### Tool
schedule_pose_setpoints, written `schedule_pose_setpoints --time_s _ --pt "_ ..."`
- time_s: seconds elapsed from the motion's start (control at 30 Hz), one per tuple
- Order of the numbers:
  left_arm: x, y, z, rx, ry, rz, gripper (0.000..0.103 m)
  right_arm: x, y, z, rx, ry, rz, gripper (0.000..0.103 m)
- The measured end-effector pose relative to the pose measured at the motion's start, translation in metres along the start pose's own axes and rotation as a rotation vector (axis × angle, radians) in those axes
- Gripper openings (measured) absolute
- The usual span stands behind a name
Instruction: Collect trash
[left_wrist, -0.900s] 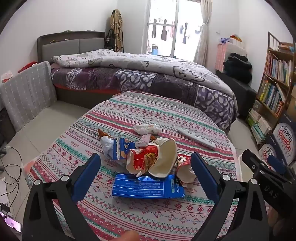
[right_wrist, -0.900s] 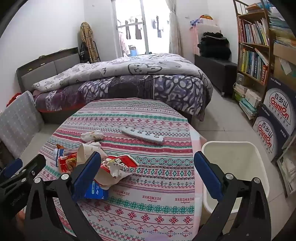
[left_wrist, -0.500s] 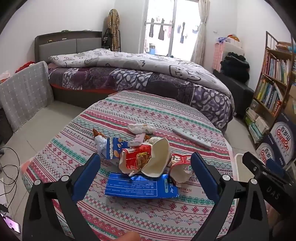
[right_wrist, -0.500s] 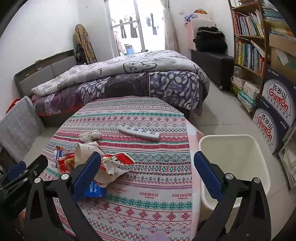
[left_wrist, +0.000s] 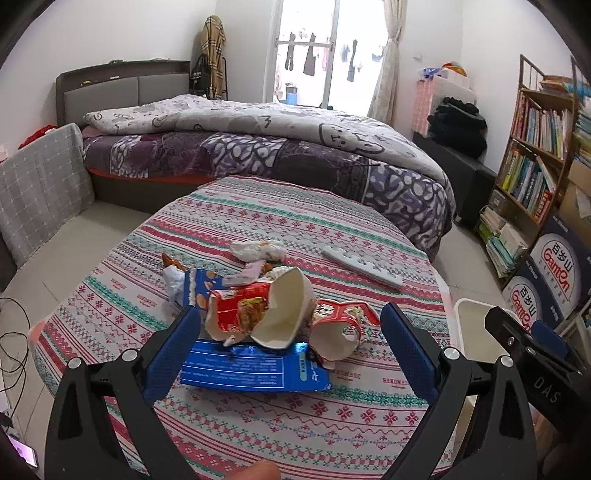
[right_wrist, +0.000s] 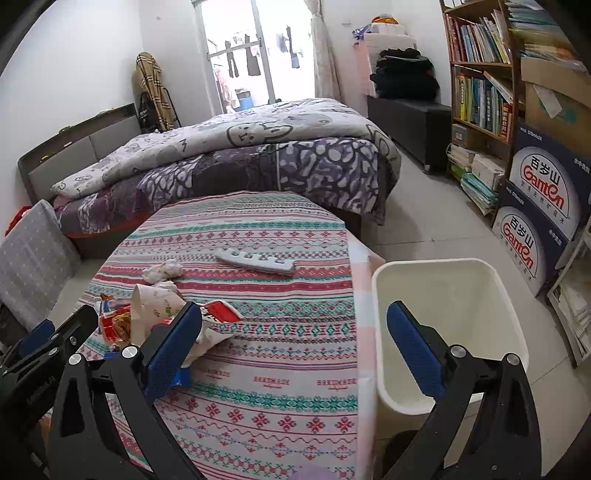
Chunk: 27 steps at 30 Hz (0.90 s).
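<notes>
A pile of trash lies on the round patterned table: a torn red and white noodle cup, a smaller crushed red cup, a flat blue wrapper, a blue snack bag and a crumpled tissue. My left gripper is open and empty, hovering just before the pile. My right gripper is open and empty over the table's right part, with the pile at its left finger. The white trash bin stands on the floor right of the table.
A grey remote-like strip lies on the table behind the trash. A bed stands beyond the table. A bookshelf and stacked cartons line the right wall. A grey cushion leans at the left.
Both grippers have drifted a little to the right and closer to the table. The bin shows more fully in the right wrist view. Both stay open and empty.
</notes>
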<state>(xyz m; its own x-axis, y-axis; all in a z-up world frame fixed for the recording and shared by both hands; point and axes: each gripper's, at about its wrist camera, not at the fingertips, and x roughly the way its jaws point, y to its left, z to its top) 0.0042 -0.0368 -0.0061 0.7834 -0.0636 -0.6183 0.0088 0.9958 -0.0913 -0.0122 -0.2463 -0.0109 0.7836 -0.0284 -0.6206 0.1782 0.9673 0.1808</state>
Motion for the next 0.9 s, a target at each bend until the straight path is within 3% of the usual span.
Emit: schedule_pose_setpoints --time_s 0.9 --pt "0.009 -0.029 -0.009 0.045 0.027 -0.03 0.095 0.002 -0.034 -0.009 0.051 0.022 -0.013 0.096"
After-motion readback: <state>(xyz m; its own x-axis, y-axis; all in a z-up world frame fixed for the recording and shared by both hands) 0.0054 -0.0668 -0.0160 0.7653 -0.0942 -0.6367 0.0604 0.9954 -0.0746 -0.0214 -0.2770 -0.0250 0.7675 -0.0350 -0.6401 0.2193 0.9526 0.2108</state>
